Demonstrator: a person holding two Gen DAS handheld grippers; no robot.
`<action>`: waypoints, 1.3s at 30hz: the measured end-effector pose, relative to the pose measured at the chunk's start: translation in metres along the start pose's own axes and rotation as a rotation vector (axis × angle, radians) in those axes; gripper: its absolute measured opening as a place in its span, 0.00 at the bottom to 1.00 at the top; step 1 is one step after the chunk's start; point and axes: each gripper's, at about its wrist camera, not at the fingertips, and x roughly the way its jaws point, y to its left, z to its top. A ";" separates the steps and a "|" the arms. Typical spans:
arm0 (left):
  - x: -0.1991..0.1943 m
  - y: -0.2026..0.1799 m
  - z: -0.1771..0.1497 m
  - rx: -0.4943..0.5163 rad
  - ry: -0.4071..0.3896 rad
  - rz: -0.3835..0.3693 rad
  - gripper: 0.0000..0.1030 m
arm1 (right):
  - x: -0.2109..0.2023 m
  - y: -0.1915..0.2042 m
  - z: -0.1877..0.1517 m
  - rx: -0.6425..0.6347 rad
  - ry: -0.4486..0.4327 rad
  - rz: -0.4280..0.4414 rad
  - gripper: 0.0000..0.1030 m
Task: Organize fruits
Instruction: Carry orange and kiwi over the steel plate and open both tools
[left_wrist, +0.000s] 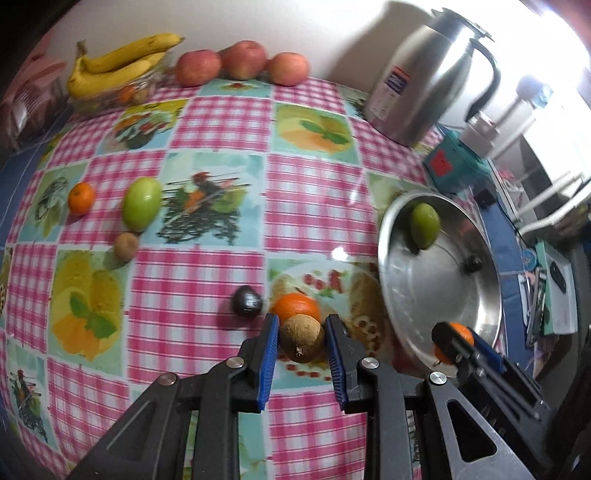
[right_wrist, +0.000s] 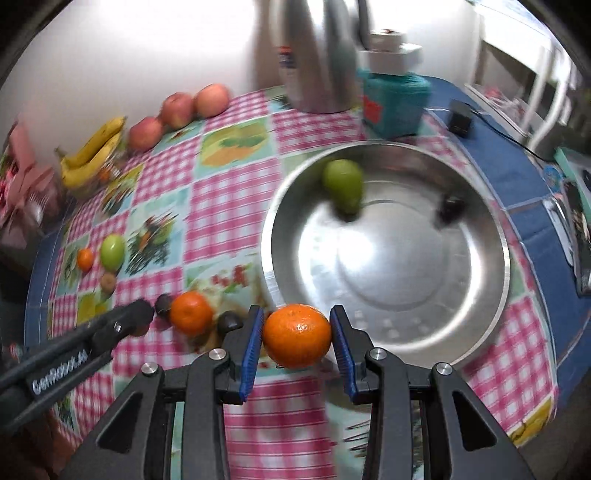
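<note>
My left gripper (left_wrist: 301, 338) clamped on fuzzy brown kiwi (left_wrist: 300, 339) | my right gripper (right_wrist: 297, 334) clamped on round orange tangerine (right_wrist: 296, 335) at steel basin's (right_wrist: 480, 325) near rim

Both grippers are black plastic linkages of angular bars with triangular cut-outs, joined by round silver pivot screws. The left gripper (left_wrist: 301, 334) and the right gripper (right_wrist: 297, 332) each carry two flat fingers faced with ribbed blue pads (right_wrist: 252, 350). In the right wrist view, white lettering (right_wrist: 59, 373) runs along the side of the left gripper's black body; it is too blurred to read surely.
</note>
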 end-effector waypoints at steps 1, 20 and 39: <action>0.001 -0.008 -0.001 0.017 0.002 0.000 0.27 | -0.001 -0.009 0.001 0.022 -0.004 -0.006 0.37; 0.024 -0.097 -0.009 0.270 -0.069 0.002 0.27 | -0.003 -0.082 0.006 0.208 -0.013 -0.046 0.38; 0.021 -0.102 -0.007 0.300 -0.128 0.002 0.28 | -0.008 -0.092 0.005 0.270 -0.038 -0.050 0.38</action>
